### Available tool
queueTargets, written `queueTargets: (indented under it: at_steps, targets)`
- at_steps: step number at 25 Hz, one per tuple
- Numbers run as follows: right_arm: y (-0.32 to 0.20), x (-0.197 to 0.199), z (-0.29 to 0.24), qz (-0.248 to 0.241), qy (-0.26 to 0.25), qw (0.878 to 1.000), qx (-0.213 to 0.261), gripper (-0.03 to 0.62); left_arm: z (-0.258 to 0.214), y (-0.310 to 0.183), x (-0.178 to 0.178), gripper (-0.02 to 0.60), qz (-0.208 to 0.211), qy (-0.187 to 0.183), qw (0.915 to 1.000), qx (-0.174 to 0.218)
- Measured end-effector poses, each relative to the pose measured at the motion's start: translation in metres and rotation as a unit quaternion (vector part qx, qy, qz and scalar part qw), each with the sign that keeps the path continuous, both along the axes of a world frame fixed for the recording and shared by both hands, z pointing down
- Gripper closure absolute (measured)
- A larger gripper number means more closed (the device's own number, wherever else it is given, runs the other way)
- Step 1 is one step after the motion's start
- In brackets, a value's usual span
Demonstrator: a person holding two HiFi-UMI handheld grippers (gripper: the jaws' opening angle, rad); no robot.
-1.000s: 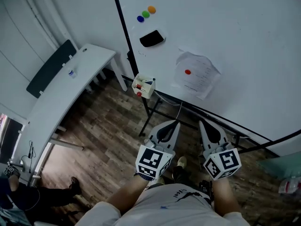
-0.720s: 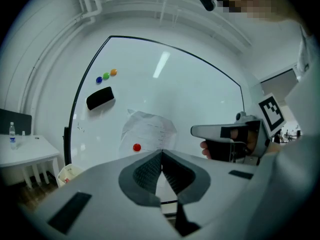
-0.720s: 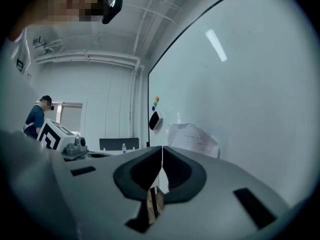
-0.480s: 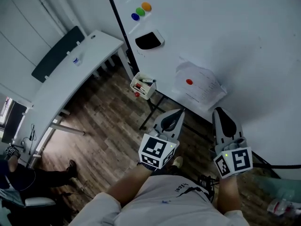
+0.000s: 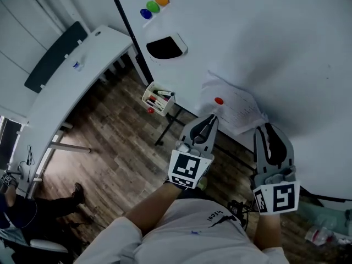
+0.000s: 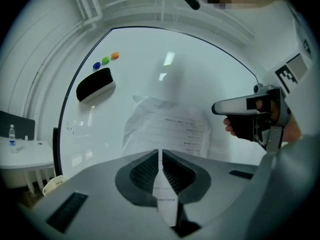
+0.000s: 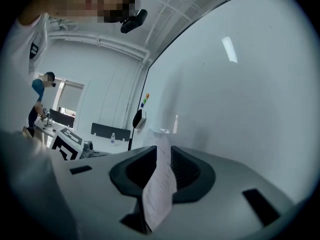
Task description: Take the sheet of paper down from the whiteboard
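The printed sheet of paper hangs on the whiteboard under a red magnet. My left gripper is shut, its tip at the sheet's lower left just below the magnet. In the left gripper view the sheet fills the board ahead, and print shows through the slit of the left gripper. My right gripper sits at the sheet's lower right edge. Its jaws are opening, and the sheet's edge stands loose between them in the right gripper.
On the board's left are a black eraser and blue, green and orange magnets. A marker tray hangs at the board's lower corner. A long white desk stands to the left, and a seated person is at the bottom left.
Both grippers have moved up to the board and reached the sheet's lower edge. The right gripper's jaws have parted and rolled, and the sheet's edge now lies between them.
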State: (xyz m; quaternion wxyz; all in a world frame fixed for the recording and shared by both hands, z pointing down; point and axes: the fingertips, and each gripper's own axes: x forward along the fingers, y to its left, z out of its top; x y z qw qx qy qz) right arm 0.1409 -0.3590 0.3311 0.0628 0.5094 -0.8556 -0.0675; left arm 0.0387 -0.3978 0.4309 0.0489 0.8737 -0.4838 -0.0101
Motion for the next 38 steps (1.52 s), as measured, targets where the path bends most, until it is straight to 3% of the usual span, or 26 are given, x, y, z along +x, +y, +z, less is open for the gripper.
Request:
queueTargets:
  at_steps: [2, 7, 13, 21, 30, 33, 38]
  targets:
    - [-0.005, -0.001, -0.002, 0.012, 0.028, 0.999, 0.007, 0.505, 0.005, -0.012, 0.0, 0.554, -0.001, 0.003, 1.0, 0.007]
    - [-0.013, -0.001, -0.007, 0.037, 0.111, 0.993, 0.029, 0.47, 0.016, -0.033, 0.004, 0.445, 0.012, 0.008, 0.9998, 0.015]
    - [-0.023, -0.019, -0.005, 0.044, 0.171, 0.984, 0.034, 0.445, 0.02, -0.046, 0.011, 0.426, 0.006, -0.006, 0.9996, 0.027]
    - [-0.031, -0.013, 0.007, 0.031, 0.285, 0.958, 0.017, 0.445, 0.028, -0.058, 0.018, 0.428, 0.009, -0.012, 0.9997, 0.021]
    - [-0.042, -0.006, 0.027, 0.06, 0.311, 0.948, -0.009, 0.453, 0.031, -0.063, 0.017, 0.43, -0.006, -0.016, 0.9996, 0.023]
    - [-0.044, -0.003, 0.028, 0.065, 0.312, 0.948, -0.005, 0.548, 0.03, -0.063, 0.018, 0.43, -0.004, -0.019, 0.9994, 0.027]
    - [-0.045, -0.004, 0.029, 0.059, 0.293, 0.954, -0.004, 0.572, 0.03, -0.064, 0.016, 0.448, 0.0, -0.021, 0.9993, 0.031]
